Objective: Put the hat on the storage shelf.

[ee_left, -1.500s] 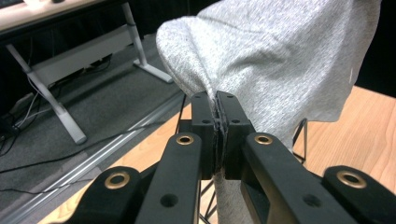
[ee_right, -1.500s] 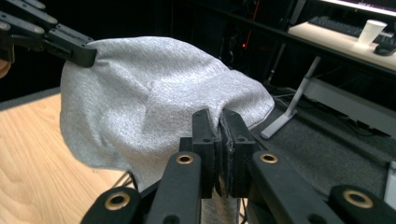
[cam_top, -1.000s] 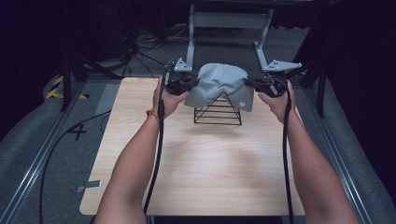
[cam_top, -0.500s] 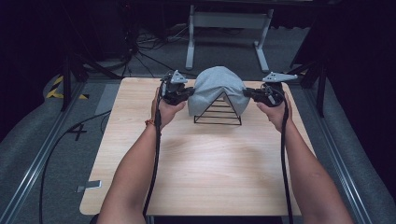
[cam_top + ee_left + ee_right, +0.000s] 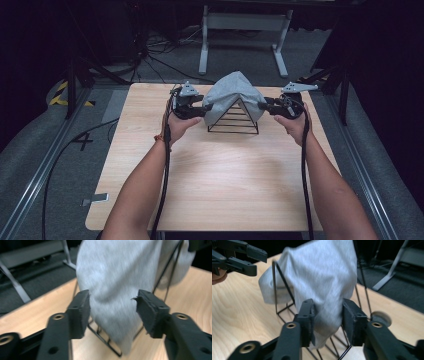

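- While draped over the one black wire triangular rack (image 5: 233, 120), the one grey soft knit cloth (image 5: 231, 93) sits at the far middle of the pale wood-grain table (image 5: 220, 175); cloth looks matte, slightly fuzzy, hanging in loose folds down both sloped sides.
- Rack: thin black metal rods, tent/pyramid shape, horizontal rungs visible on the near face, base resting on the tabletop.
- Left gripper (image 5: 112, 307): black, blocky jaws with rough dark pads (image 5: 81, 311), standing apart with a wide gap; cloth edge hangs between them, not pinched.
- Right gripper (image 5: 328, 318): jaws also apart, narrower gap, cloth fold lying between the pads (image 5: 350, 320); contact with the left-hand pad in that view looks likely, firm clamp not seen.
- High view: left gripper (image 5: 206, 107) just beside the rack's left side, right gripper (image 5: 261, 105) just beside its right side, each held in one hand, one black cable trailing from each.
- Count: two grippers, two forearms, one cloth, one rack, one table.
- Beyond the table: one grey metal frame stand (image 5: 245, 22) on dark carpet.
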### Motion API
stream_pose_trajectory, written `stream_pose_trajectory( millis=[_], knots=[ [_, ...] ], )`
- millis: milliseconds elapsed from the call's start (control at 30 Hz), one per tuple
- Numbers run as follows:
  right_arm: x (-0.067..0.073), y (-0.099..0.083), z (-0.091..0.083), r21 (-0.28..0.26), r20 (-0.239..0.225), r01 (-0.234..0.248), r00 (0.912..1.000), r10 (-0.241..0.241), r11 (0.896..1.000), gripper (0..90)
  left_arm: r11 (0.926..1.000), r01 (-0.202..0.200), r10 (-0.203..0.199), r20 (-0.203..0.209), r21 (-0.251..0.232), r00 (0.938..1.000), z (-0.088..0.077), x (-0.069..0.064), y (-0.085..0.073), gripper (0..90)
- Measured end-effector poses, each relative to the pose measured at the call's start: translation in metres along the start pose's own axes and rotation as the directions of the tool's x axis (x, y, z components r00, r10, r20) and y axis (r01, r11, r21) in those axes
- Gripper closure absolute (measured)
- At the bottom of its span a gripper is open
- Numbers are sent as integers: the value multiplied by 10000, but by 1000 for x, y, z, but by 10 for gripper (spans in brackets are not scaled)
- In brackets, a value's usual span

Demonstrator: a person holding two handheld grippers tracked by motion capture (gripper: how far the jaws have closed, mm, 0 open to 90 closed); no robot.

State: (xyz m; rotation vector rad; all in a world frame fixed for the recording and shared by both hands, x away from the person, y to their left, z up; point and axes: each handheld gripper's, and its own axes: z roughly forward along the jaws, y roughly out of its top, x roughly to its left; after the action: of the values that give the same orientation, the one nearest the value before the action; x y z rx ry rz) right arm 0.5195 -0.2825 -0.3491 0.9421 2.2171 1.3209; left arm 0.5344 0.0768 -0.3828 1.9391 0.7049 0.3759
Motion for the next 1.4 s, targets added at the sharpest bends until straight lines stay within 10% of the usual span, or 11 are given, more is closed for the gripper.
stream_pose_trajectory(
  millis=[167,500,600,700,900,967,1400],
  knots=[
    [-2,-13,7,208,-305,-189,9993,196,9996,578,9970,314,-368,761,709,9964,14,3,-15,346],
    [4,-24,17,652,-117,408,9991,-401,9970,866,9885,-257,264,-26,1488,9996,31,-2,-17,819],
    [0,-26,14,489,85,237,9997,-241,9985,871,9877,-314,374,-366,1530,9986,32,-3,-16,845],
    [-5,-27,8,541,240,166,9996,-179,9984,872,9785,-1035,1327,-1596,1786,9782,25,-3,-7,846],
    [-16,-30,-7,938,324,205,9992,-236,9954,874,9720,-1452,1695,-1234,1847,9778,9,0,-2,847],
    [-13,-32,-6,1118,139,322,9993,-340,9932,874,9816,-1257,1412,-1031,1439,9846,4,-3,0,848],
    [-12,-54,5,2301,149,469,9985,-518,9720,874,9216,-2104,2343,-355,3263,9715,32,-22,-27,849]
  ],
)
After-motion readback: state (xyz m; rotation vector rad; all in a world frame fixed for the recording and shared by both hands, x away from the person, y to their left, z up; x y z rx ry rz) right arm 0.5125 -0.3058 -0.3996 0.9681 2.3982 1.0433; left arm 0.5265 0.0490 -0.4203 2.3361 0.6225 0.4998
